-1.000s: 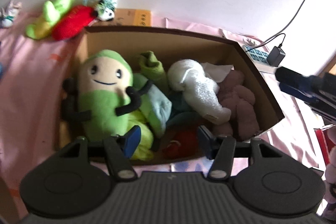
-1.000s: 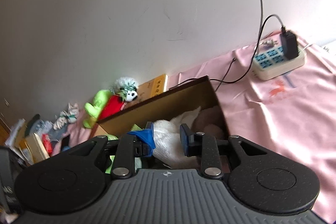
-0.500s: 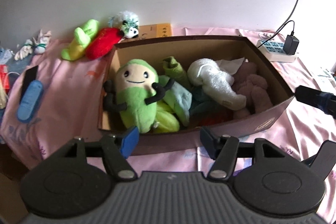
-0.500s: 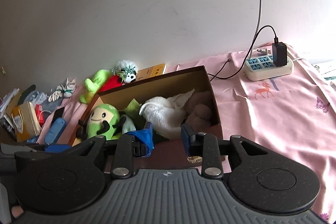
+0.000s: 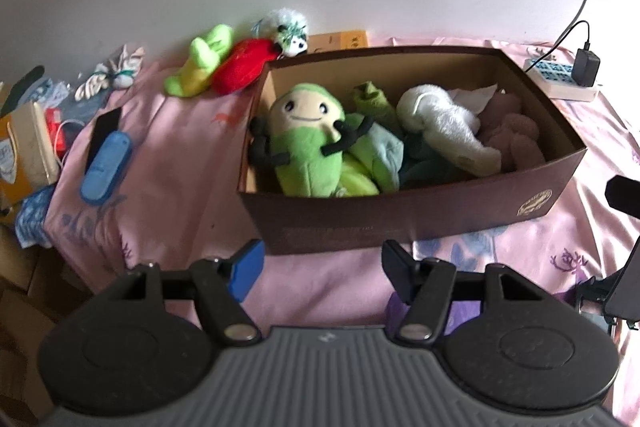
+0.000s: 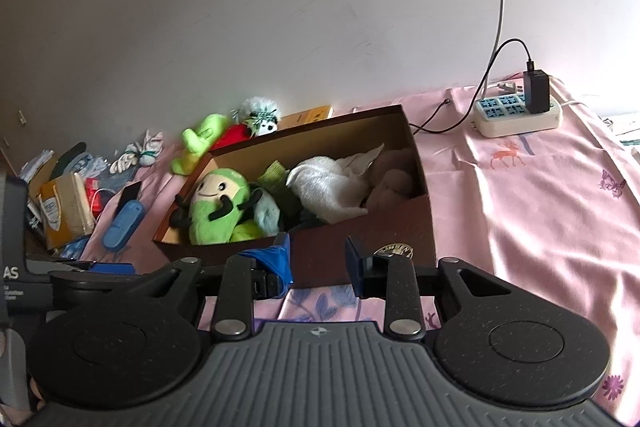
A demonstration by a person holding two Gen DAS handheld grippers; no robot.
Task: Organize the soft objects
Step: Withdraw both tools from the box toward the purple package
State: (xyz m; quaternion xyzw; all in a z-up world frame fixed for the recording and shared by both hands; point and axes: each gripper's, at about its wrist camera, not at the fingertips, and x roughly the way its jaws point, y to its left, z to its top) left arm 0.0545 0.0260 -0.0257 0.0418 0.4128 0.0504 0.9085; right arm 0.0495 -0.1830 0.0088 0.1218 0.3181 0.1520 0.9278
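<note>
Box [image 5: 400, 223] on pink bedspread [image 6: 540, 227], packed with plush | three toys outside at far-left corner, by wall: red plush [image 5: 240, 65] among them | left gripper [image 5: 320, 273] spread, empty | right gripper [image 6: 318, 261] just widened, parted, empty | best next: reach past box, pinch red plush mid-body, lift clear of rim.

The left gripper [image 5: 320, 271] tilts downward, fingers [image 5: 246, 269] spread wide and empty; the right gripper [image 6: 318, 263], fingers narrower apart, also empty, both having just been opening.
</note>
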